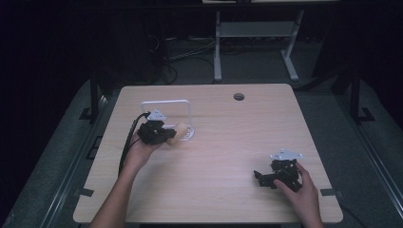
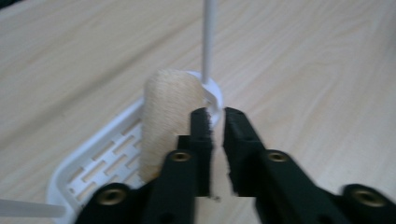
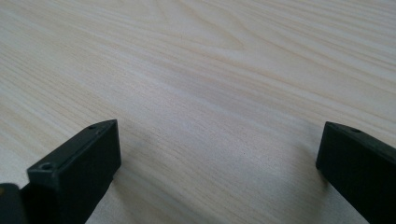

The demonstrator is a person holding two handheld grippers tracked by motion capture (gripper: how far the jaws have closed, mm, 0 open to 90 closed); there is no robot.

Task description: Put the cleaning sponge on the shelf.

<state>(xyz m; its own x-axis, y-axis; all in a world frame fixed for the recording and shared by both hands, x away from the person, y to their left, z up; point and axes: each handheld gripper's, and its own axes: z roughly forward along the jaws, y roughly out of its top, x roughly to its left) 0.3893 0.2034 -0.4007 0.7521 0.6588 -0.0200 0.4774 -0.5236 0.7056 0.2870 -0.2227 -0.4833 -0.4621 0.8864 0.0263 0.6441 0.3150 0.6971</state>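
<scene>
The left gripper (image 2: 215,135) has its jaws nearly pressed together with only a thin gap, empty, just beside a beige, fuzzy upright cylinder (image 2: 169,116) that lies to their left. That roll stands on the slotted white plastic tray with thin wire handle (image 2: 102,158), at the bench's (image 1: 228,142) left half. The right gripper (image 3: 219,158), jaws spread wide over bare wood, rests well apart, so the left hand (image 1: 138,154) is nearer.

I'm holding my left gripper (image 1: 167,134) with its jaws nearly closed, a thin gap between them. My right gripper (image 1: 260,176) is sitting with jaws spread wide.
</scene>
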